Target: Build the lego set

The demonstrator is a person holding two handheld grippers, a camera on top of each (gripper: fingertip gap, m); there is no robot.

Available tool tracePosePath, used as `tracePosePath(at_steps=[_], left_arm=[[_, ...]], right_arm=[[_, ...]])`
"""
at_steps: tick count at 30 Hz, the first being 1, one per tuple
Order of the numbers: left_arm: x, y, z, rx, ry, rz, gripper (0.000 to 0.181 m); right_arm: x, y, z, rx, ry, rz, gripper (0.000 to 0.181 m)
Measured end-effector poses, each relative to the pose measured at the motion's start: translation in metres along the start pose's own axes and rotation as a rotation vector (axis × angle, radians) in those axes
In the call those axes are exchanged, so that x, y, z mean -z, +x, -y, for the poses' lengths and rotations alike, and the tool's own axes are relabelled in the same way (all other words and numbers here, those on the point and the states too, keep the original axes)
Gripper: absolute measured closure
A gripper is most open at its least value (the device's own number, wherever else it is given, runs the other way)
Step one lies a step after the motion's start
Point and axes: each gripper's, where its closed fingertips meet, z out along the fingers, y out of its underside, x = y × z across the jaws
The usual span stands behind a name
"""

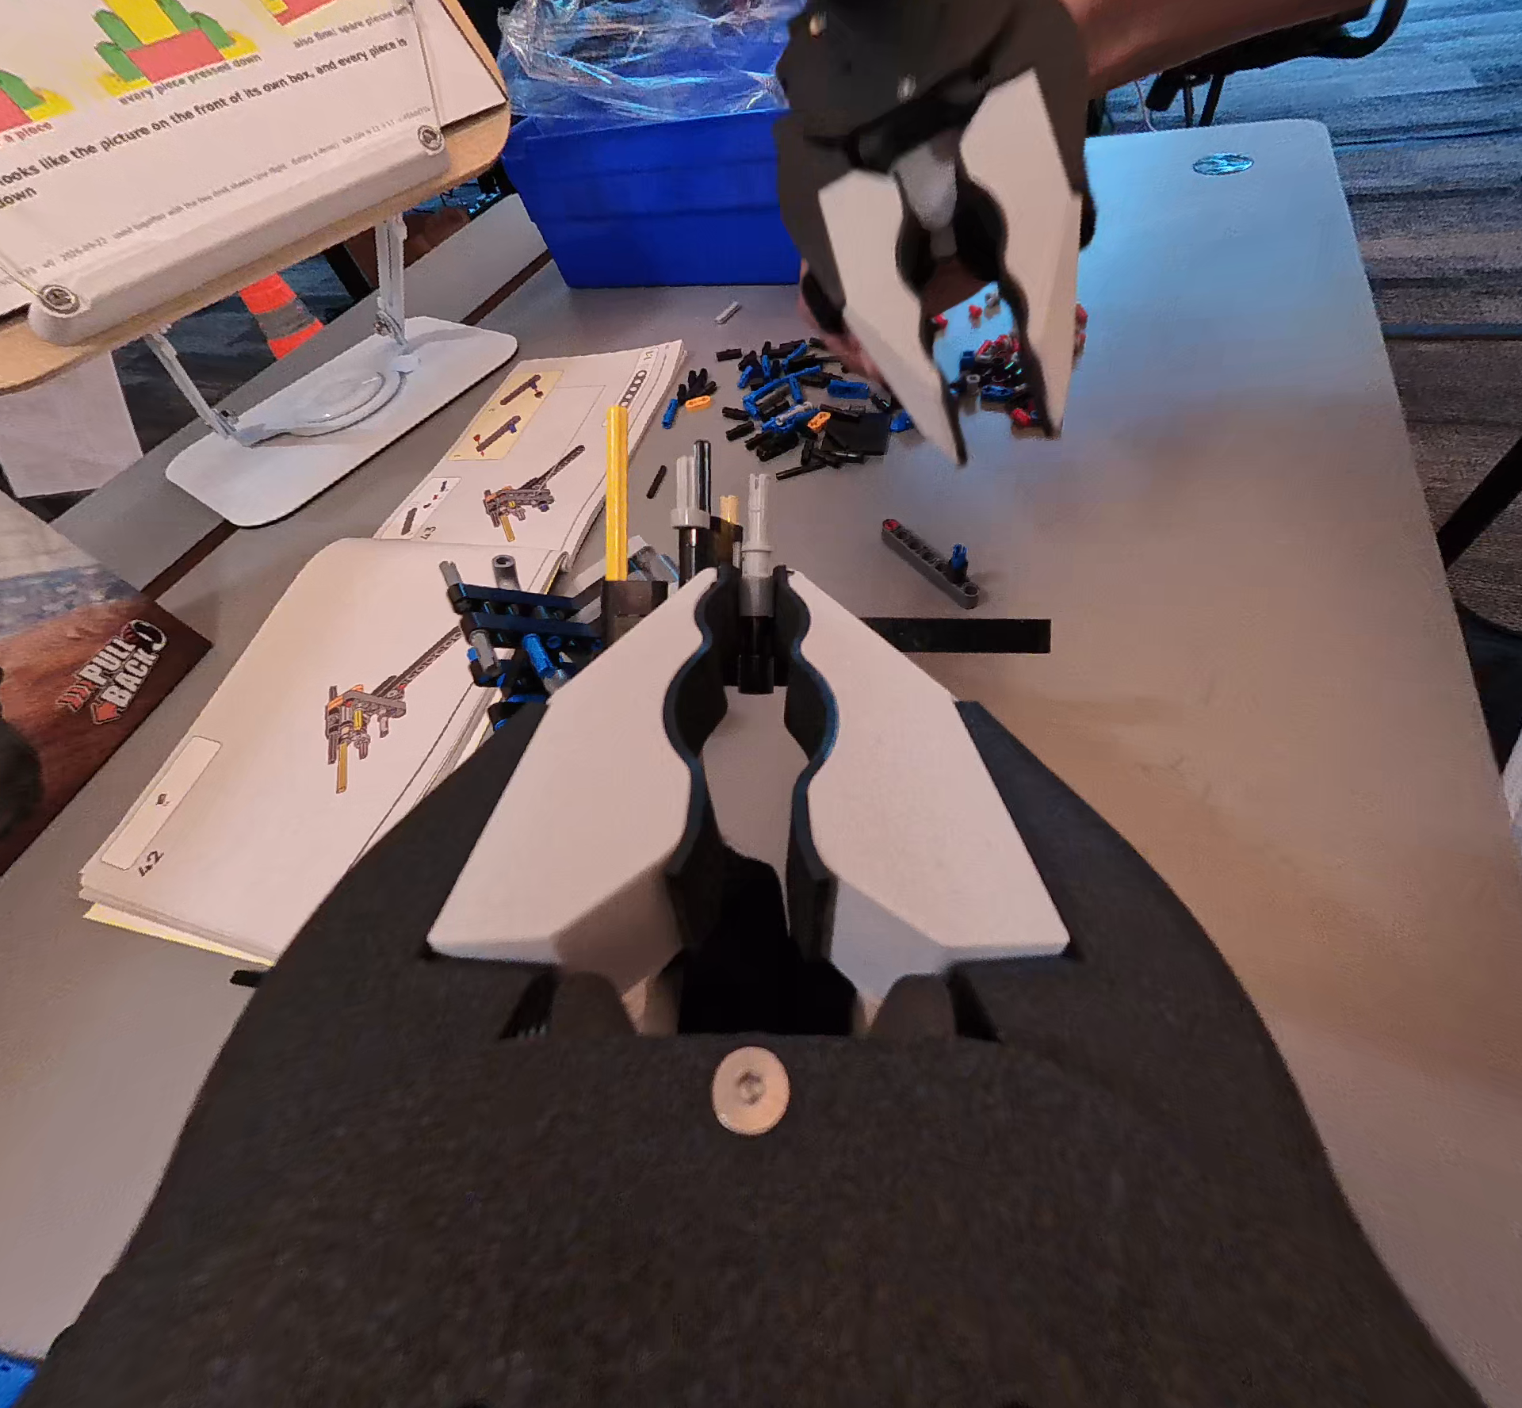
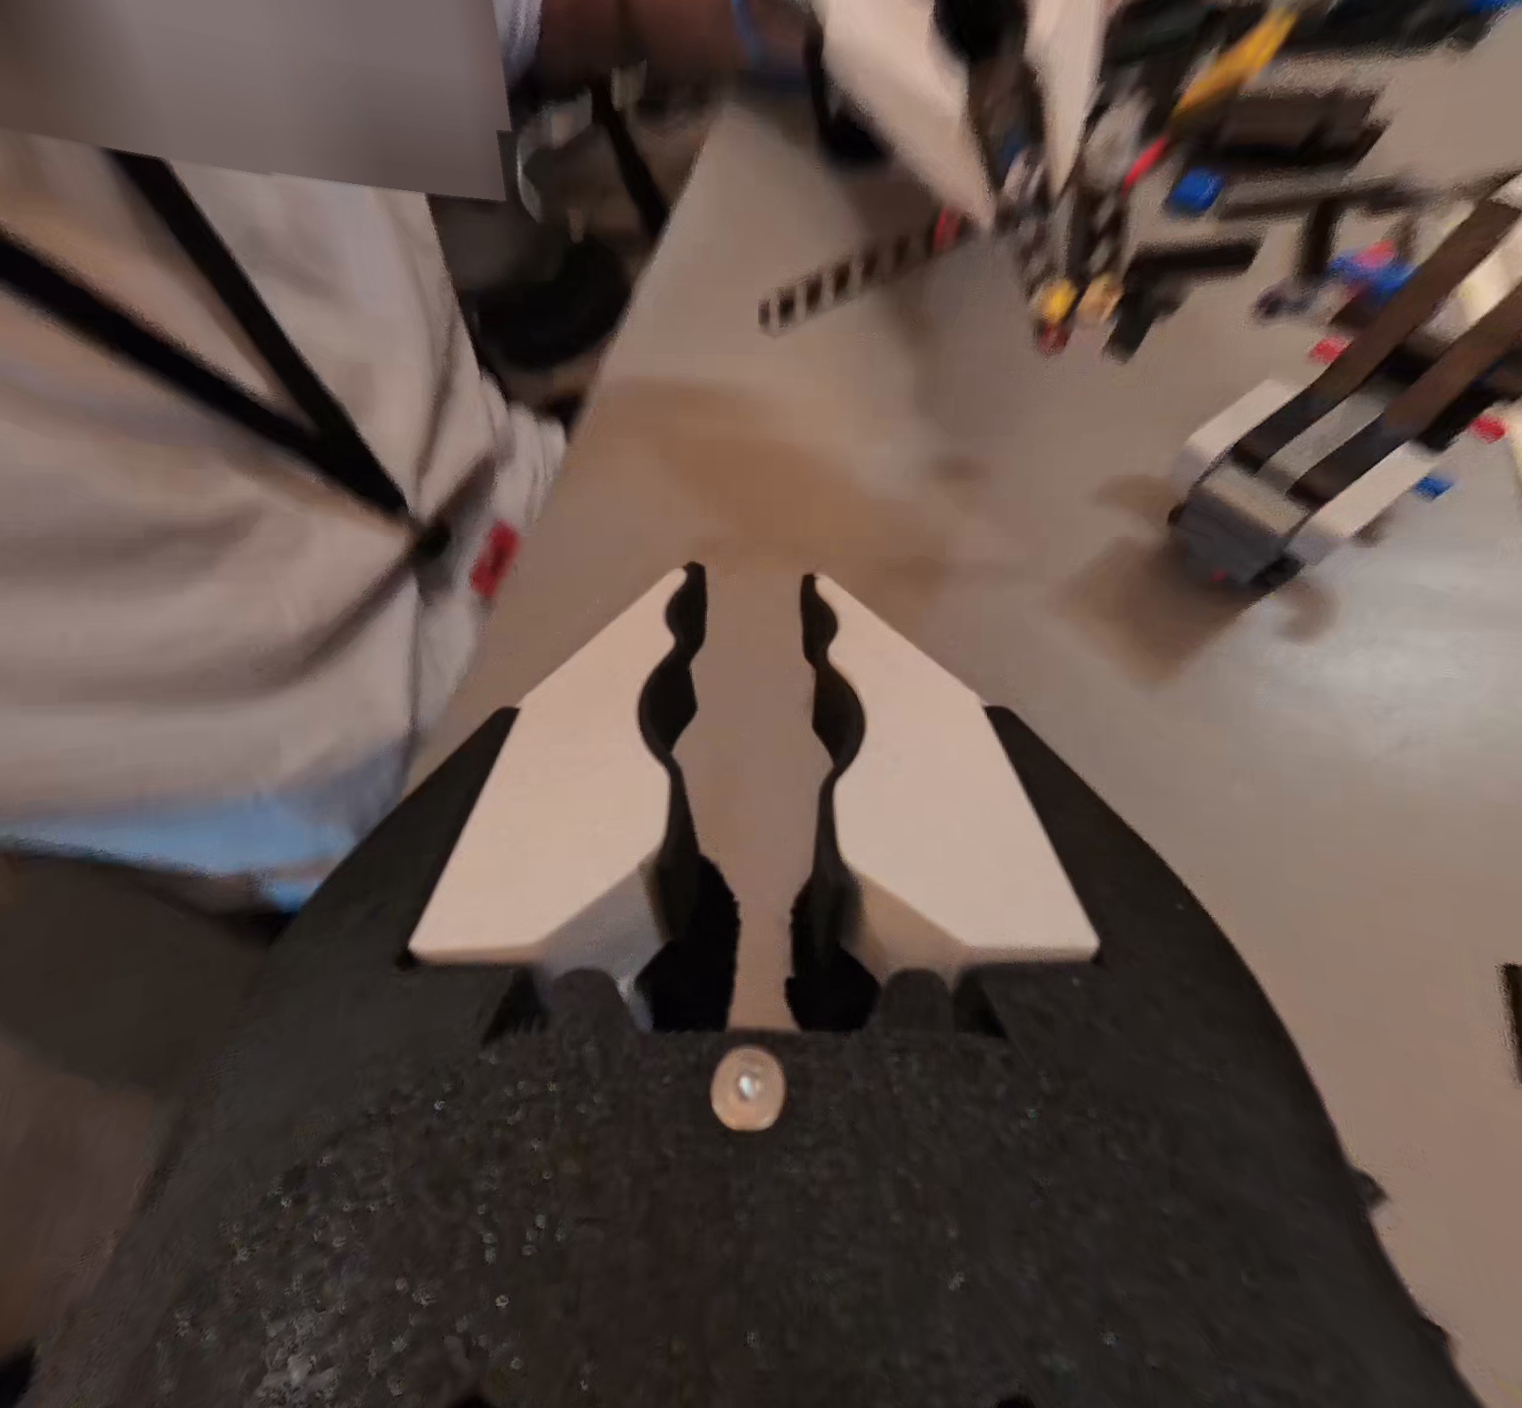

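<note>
Your left gripper is pinching the partly built lego assembly, its jaws pressed onto a black-and-grey pin stack near the tips. That assembly is the reference point for everything below. It carries a tall yellow axle standing upright, white pins poking up beside it, and dark blue beams running off to its left, over the edge of the open instruction booklet that lies on the grey table.

Your right gripper hangs in the air above and to the right of the assembly, tips pointing down — its jaws are spread with nothing between them; its own wrist view shows only bare table in the gap. That view is badly blurred, but the left gripper and the assembly show at its upper right.

Beyond the assembly, under the right gripper, lies the scattered pile of loose pieces — black, blue and red pins. Just to the right of the assembly, a grey beam with a blue pin lies on the table, and a strip of black tape sits beside your left fingertips.

Farther back stands a blue bin lined with clear plastic, and to the far left of the assembly a sheet of instructions rests on a tilted stand.
</note>
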Motion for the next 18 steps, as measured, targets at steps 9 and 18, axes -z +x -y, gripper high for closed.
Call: tracePosePath(at_steps=[9, 18], left_arm=[[-0.004, 0.006, -0.004, 0.019, -0.011, -0.035, 0.176], [-0.008, 0.004, -0.008, 0.025, -0.01, -0.038, 0.176]], right_arm=[[-0.008, 0.032, -0.044, 0.567, -0.48, -0.192, 0.157], [-0.022, 0.035, -0.056, 0.638, -0.596, -0.021, 0.166]])
